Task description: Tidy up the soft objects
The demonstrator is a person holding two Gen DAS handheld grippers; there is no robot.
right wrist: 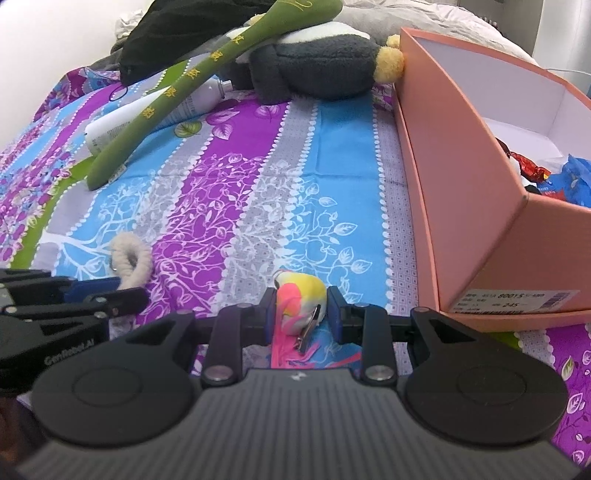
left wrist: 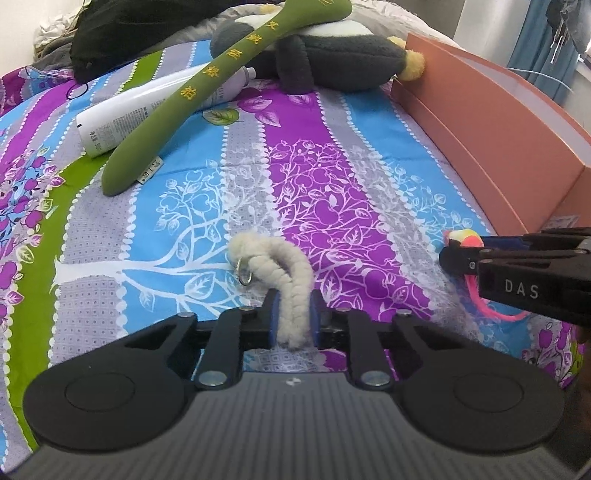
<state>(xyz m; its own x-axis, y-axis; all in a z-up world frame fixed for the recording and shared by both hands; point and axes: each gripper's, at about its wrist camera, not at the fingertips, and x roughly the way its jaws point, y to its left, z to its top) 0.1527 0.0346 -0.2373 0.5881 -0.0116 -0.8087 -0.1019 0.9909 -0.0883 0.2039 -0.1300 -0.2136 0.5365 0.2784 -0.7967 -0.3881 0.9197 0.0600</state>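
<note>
Toward the bed's right edge stands the pink box (right wrist: 461,177), nearer the right hand-held gripper (right wrist: 301,314) clamping the bird toy (right wrist: 303,299); the left hand-held gripper (left wrist: 291,314) pinches the cream rope (left wrist: 291,280).

Box (right wrist: 461,177) contents partly hidden by wall, maybe snack wrappers.

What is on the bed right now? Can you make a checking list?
Surface: floral striped bedsheet.
Job's things: cream rope loop, colourful toy bird, green plush stalk, grey plush toy, pink box.
Clutter: white bottle, wrappers in the box.
Grippers: left gripper shut on the rope; right gripper around the bird.
Cables: thin cable.
Surroundings: blue curtain.
</note>
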